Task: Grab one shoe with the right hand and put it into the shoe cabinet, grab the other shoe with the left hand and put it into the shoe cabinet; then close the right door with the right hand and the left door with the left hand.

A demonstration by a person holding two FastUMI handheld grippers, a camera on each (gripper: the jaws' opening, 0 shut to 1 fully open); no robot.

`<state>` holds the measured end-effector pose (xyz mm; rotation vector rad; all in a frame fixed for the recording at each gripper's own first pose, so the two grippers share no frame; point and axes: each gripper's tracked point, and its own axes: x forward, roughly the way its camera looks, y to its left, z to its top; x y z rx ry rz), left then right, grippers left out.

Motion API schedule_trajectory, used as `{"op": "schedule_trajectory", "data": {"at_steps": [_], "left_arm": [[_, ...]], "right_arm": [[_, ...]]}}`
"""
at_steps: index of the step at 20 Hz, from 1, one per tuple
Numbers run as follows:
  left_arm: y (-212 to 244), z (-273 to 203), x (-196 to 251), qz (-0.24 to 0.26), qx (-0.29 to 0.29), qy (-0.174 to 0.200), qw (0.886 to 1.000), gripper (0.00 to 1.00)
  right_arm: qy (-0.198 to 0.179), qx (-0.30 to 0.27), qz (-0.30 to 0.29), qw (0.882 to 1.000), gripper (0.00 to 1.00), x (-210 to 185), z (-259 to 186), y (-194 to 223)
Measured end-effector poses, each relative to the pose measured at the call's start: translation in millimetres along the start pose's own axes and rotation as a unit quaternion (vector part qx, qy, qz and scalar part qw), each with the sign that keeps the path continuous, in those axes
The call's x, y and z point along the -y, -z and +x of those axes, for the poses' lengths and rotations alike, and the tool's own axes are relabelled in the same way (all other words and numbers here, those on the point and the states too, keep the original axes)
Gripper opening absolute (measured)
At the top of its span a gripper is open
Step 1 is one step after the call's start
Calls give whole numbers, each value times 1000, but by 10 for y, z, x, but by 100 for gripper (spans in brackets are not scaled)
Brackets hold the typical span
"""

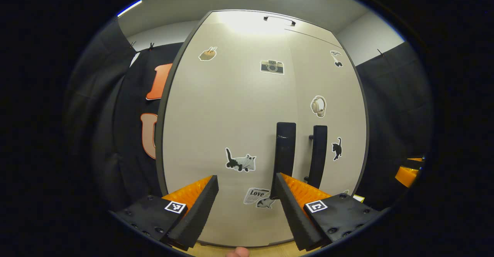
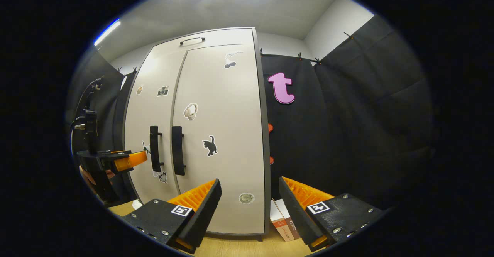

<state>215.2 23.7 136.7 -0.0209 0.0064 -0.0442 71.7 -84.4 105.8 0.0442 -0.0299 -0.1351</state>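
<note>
We see the shoe cabinet with both doors shut: the left door and the right door lie flush, their two black handles side by side at the seam. The shoes cannot be seen.

The left gripper faces the left door from close by, jaws released and holding nothing, its right finger in line with the left handle; we cannot tell whether they touch. The right gripper sits farther back, jaws likewise parted and empty.

The right gripper view adds the cabinet's right side, small boxes on the floor beside it, and the left gripper at the far left. A sticker low on the left door reads "Love".
</note>
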Motion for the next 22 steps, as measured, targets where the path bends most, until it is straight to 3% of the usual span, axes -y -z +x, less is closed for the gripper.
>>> {"op": "schedule_trajectory", "data": {"at_steps": [1, 2, 4, 13, 22], "left_arm": [[-31, -52, -11, -4, 3, -1, 1000, 94], [-41, -111, -30, -6, 4, -2, 1000, 99], [-60, -246, -87, -3, 7, -9, 1000, 94], [-105, -766, -145, 11, 18, -11, 1000, 96], [-86, -875, -235, 11, 14, -35, 999, 96]], "right_arm": [[-3, 0, 2, 1000, 92, -25, 3, -3], [-6, 0, 2, 1000, 92, -49, 8, -5], [-8, 1, 0, 1000, 92, -69, -6, -16], [-16, 2, -1, 1000, 92, -209, -120, -23], [-32, -5, -11, 999, 93, -417, -139, 30]]}}
